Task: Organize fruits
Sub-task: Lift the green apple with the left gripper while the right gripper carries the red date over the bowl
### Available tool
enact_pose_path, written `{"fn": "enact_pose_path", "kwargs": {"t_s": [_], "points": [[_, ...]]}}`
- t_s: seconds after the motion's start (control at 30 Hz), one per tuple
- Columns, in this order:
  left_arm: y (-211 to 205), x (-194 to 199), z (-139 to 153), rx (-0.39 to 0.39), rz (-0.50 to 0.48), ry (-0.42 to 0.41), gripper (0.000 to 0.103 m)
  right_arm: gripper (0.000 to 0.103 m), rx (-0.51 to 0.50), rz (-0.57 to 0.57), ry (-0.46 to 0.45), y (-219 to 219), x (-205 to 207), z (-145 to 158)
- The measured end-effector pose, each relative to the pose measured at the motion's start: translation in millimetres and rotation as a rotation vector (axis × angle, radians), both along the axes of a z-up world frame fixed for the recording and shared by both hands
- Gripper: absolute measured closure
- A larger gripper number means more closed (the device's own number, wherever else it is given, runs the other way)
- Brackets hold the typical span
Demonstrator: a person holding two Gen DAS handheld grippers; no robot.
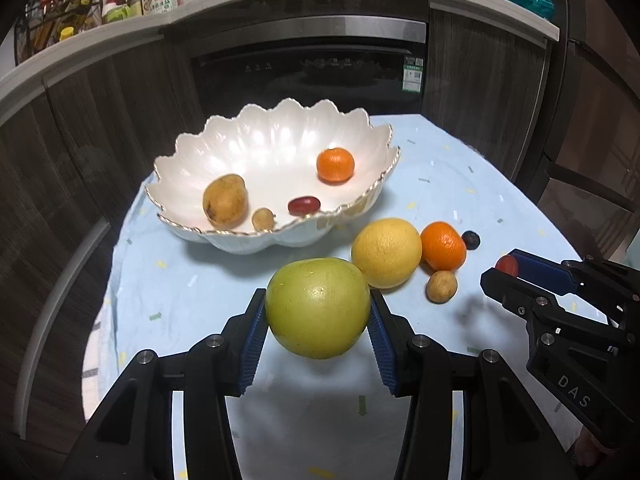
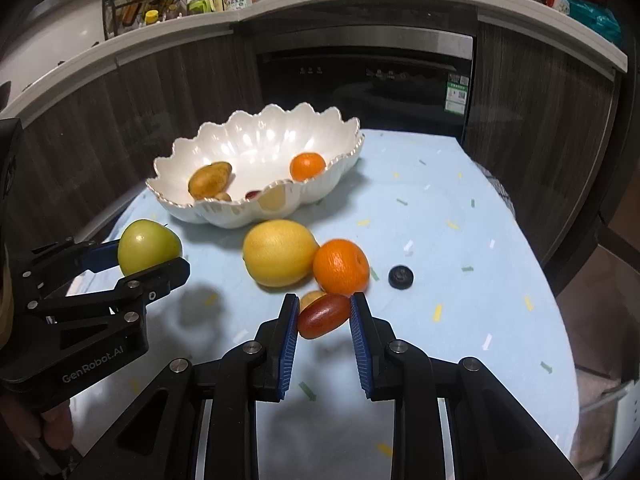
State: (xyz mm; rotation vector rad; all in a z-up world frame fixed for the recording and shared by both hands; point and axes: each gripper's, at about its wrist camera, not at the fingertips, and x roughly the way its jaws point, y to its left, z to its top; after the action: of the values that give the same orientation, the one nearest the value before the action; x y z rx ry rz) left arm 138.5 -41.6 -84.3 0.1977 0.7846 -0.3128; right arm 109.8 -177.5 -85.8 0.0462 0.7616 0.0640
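The white bowl (image 1: 276,184) sits straight ahead of both grippers, at the far side of the bench (image 1: 460,184), so each fruit must travel forward to reach it. The left gripper (image 1: 318,312) is nearer the bowl; its fingers are clamped on the green apple (image 1: 318,308), which hangs above the cloth. The right gripper (image 2: 325,318) has its fingers pinched on a small red fruit (image 2: 323,316), its long side lying across the fingers, behind the orange (image 2: 341,267).

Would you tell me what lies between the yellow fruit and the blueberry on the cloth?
An orange sits between the yellow fruit and the blueberry, touching the yellow fruit; clearest in the right wrist view.
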Motion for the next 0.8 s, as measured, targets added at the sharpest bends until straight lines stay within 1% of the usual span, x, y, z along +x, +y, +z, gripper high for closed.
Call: {"fn": "enact_pose_path", "kwargs": {"t_s": [0.4,0.8], "points": [[9,5,35,-0.002,0.019,-0.055,0.055,0.076,0.003,0.008,-0.070,7,5,33],[19,35,54,-0.017,0.045,-0.085,0.055,0.076,-0.005,0.016,-0.134,11,40,60]]}}
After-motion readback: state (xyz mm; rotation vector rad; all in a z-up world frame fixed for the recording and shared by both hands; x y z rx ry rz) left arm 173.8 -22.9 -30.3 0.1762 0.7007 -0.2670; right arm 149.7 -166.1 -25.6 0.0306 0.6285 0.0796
